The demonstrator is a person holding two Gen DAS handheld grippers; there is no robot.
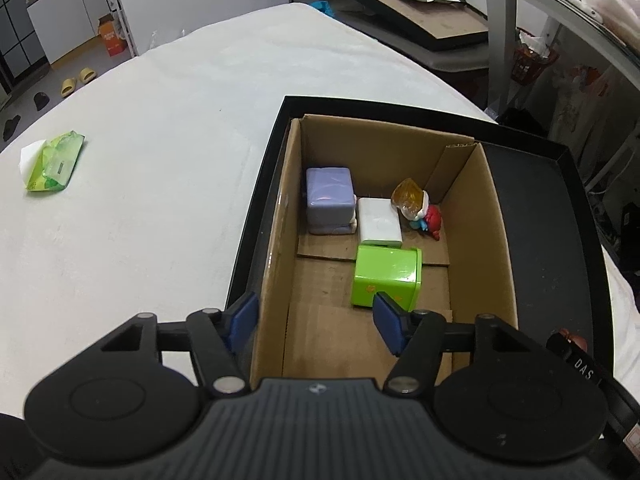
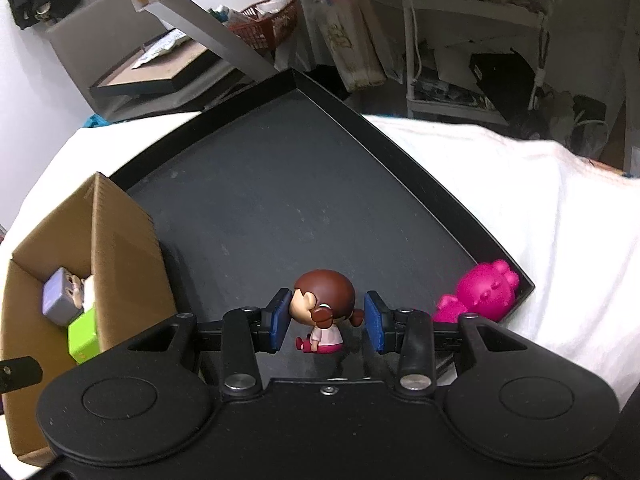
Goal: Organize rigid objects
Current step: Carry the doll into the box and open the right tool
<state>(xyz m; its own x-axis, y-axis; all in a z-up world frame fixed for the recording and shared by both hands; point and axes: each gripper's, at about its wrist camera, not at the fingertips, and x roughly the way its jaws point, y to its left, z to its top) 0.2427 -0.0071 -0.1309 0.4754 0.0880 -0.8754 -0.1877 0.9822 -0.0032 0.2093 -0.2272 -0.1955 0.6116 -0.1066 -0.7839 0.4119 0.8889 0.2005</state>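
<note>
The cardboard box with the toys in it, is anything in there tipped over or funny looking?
Yes. In the cardboard box, the little figure with the red body lies tipped over in the far corner beside the white block. The green tin sits slightly crooked compared with the box walls. The purple box looks straight.

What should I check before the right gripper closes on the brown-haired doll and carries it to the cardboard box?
1. Doll between the right gripper pads: ok, one on each side of its head.
2. Pads touching the head: cannot tell; a gap shows at the right pad.
3. Doll upright on the black tray: ok, it sits on its base.
4. Pink bear apart from the gripper: ok, it lies in the tray corner beside it.
5. Free floor in the cardboard box: ok, bare cardboard in front of the green box.
6. Left gripper out of the drop path: not ok, open over the box's near end.
</note>
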